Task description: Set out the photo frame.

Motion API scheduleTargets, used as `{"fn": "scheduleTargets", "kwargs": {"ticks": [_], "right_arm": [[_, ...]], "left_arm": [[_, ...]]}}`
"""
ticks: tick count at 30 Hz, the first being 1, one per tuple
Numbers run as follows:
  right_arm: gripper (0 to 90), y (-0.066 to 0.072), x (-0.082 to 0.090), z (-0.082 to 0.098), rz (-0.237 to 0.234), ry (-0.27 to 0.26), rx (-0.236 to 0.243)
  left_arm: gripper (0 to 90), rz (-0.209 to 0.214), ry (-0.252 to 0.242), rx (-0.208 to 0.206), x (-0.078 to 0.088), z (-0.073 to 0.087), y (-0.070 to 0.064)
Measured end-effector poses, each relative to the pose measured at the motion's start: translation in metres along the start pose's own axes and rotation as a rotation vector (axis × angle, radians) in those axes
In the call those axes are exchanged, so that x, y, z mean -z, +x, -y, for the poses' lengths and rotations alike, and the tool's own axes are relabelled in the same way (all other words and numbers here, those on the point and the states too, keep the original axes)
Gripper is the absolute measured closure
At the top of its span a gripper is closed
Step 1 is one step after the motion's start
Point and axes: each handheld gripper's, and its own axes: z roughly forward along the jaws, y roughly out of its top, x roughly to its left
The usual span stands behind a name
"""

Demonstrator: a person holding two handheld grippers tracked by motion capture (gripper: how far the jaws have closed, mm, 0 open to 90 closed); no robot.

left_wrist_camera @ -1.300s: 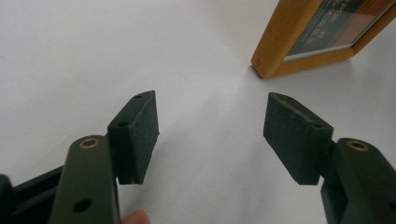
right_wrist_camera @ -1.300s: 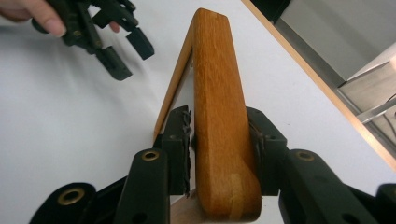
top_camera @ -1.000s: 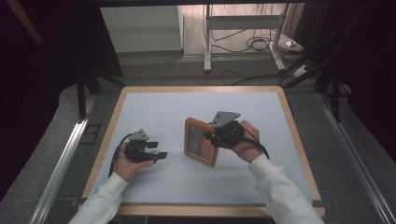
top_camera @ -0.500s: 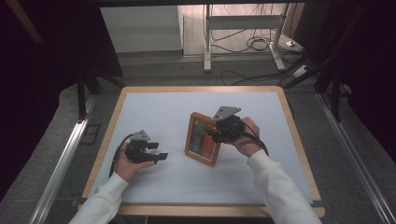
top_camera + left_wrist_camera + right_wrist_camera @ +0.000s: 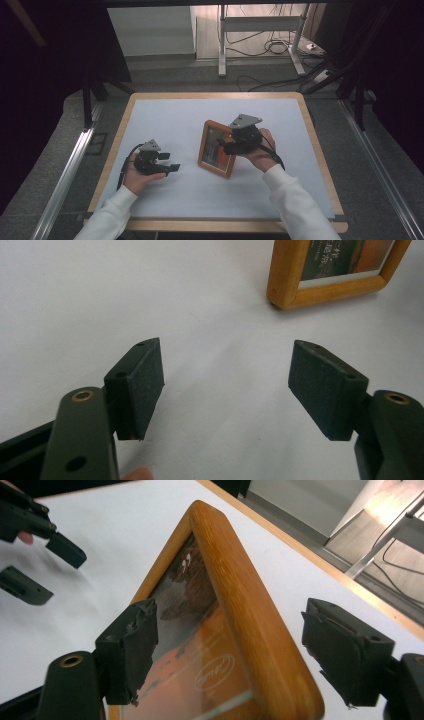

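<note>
Wooden photo frame [image 5: 218,148] stands propped near the middle of the white table mat [image 5: 165,115], its right edge between the pads of the right gripper [image 5: 227,145], whose jaws have just been opening and now stand clear of the wood on both sides. With nothing clamped on it, the frame could tip or slide flat if its stand is not set, or if a pad clips it on the way out. Pale writing and a round logo show on the orange print, too blurred to read. Left gripper [image 5: 170,168], jaws apart and empty, rests to the near left.
</note>
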Motion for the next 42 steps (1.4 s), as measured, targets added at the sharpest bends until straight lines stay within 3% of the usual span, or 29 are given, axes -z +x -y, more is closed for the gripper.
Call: {"fn": "scheduleTargets", "kwargs": {"ticks": [5, 10, 18, 20, 22, 23, 24, 25, 29, 30, 32, 36, 42], "right_arm": [[18.8, 0.001, 0.007, 0.013, 0.036, -0.005, -0.032], [17.2, -0.001, 0.018, 0.029, 0.038, -0.021, -0.085], [20.5, 0.009, 0.027, 0.054, 0.025, 0.001, -0.09], [29.4, 0.015, 0.03, 0.066, 0.002, 0.019, -0.074], [33.6, 0.017, 0.032, 0.069, 0.015, 0.022, -0.063], [44.6, 0.019, 0.035, 0.074, 0.011, 0.033, -0.058], [44.6, 0.019, 0.035, 0.074, 0.011, 0.033, -0.058], [55.1, 0.022, 0.037, 0.079, -0.015, 0.041, -0.056], [79.3, 0.031, 0.035, 0.087, -0.047, 0.08, -0.027], [79.3, 0.031, 0.035, 0.087, -0.047, 0.08, -0.027], [88.8, 0.035, 0.031, 0.089, -0.06, 0.095, -0.023], [89.9, 0.048, 0.019, 0.091, -0.123, 0.114, -0.011], [90.0, 0.062, 0.006, 0.09, -0.155, 0.125, 0.015]], "left_arm": [[30.0, 0.001, 0.004, 0.002, 0.0, 0.0, 0.0], [29.9, 0.002, 0.003, 0.002, 0.0, 0.0, -0.001], [29.8, -0.001, 0.001, -0.002, 0.0, -0.001, -0.002], [29.7, -0.002, 0.003, -0.003, 0.0, -0.001, -0.002], [29.7, -0.003, 0.003, -0.004, 0.0, -0.001, -0.003], [29.7, -0.001, 0.001, -0.008, 0.001, -0.001, -0.004], [29.7, -0.001, 0.001, -0.008, 0.001, -0.001, -0.004], [29.7, -0.001, -0.002, -0.009, 0.001, -0.002, -0.004], [29.7, 0.0, 0.002, -0.007, 0.0, -0.002, -0.005], [29.7, 0.0, 0.002, -0.007, 0.0, -0.002, -0.005], [29.7, 0.001, 0.005, -0.008, -0.001, -0.002, -0.005], [29.8, 0.001, 0.003, -0.005, -0.001, -0.002, -0.005], [29.8, 0.004, 0.002, -0.01, 0.0, -0.002, -0.006]]}}
